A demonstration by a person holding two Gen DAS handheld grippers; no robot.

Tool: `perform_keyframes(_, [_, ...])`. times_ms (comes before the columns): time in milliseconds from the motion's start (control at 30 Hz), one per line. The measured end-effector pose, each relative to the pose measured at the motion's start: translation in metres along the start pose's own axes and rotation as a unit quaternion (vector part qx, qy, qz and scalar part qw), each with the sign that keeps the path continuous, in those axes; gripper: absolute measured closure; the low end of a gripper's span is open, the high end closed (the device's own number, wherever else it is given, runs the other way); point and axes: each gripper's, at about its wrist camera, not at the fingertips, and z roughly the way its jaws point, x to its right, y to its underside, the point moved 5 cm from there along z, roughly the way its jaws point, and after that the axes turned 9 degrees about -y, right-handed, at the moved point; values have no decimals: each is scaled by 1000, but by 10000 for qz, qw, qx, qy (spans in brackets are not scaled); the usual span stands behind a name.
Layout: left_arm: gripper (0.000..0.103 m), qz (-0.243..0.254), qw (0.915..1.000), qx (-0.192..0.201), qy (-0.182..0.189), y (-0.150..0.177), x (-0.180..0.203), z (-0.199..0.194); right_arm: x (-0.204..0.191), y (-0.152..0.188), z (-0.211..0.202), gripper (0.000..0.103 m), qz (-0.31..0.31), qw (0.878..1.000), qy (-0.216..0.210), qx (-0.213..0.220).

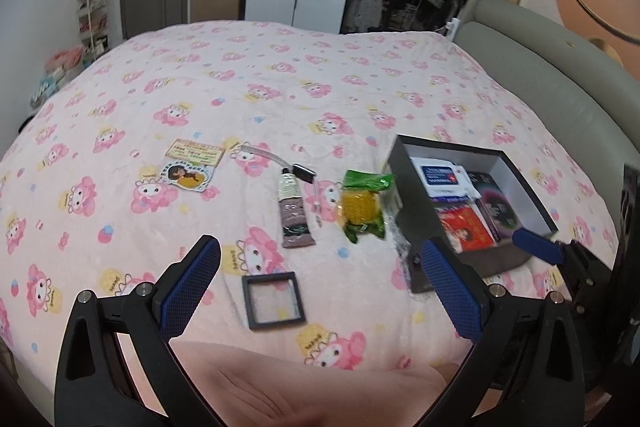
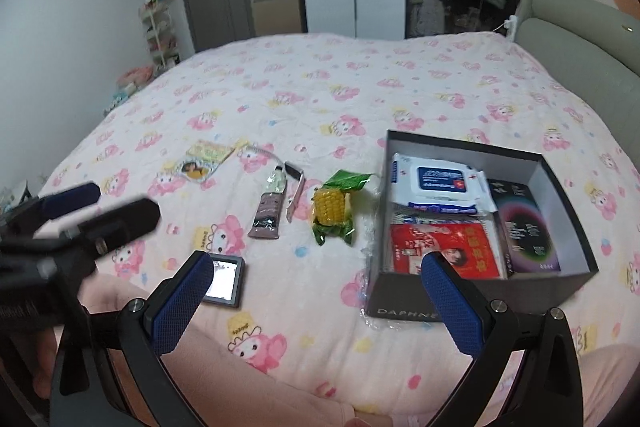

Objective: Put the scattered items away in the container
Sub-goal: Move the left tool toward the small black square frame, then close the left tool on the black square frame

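Note:
A black box (image 1: 404, 163) (image 2: 404, 297) sits on the bed at the right, holding a white wipes pack (image 2: 438, 187), a red packet (image 2: 444, 251) and a dark box (image 2: 524, 223). Left of it lie a corn snack pack (image 1: 362, 205) (image 2: 330, 207), a tube (image 1: 294, 211) (image 2: 270, 207), a small clip-like item (image 1: 306, 173) (image 2: 294, 193), a cartoon card (image 1: 192, 165) (image 2: 202, 159) and a square black frame (image 1: 273, 301) (image 2: 225, 281). My left gripper (image 1: 318, 261) is open above the frame. My right gripper (image 2: 318, 269) is open and empty near the box's front left corner.
The bed has a pink cartoon quilt (image 1: 320, 75). A grey padded headboard (image 1: 560, 67) runs along the right. Wardrobe, door and shelves stand beyond the far edge. The left gripper shows at the left of the right wrist view (image 2: 80, 211).

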Motion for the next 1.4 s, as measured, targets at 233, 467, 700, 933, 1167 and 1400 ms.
perform_keyframes(233, [4, -626, 9947, -811, -115, 4, -31, 59, -23, 0, 54, 0, -371, 9964, -262, -722])
perform_keyframes(467, [18, -1617, 9704, -1784, -175, 18, -56, 122, -40, 23, 111, 0, -122, 9821, -1053, -1560])
perform_keyframes(700, [41, -1951, 9417, -2716, -384, 53, -66, 157, -47, 40, 150, 42, -466, 9692, -1223, -2086])
perform_keyframes(933, [49, -1768, 9153, -3610, -267, 73, -56, 189, -47, 51, 175, 71, -258, 9583, -1788, -2216])
perform_keyframes(1167, [52, -2008, 9086, -3658, 178, 80, -33, 202, -36, 58, 190, 80, 166, 9538, -2048, -2192])
perform_keyframes(1400, [54, -2023, 9324, -2994, 3, 67, -30, 184, -27, 48, 191, 80, 243, 9623, -1848, -1980])
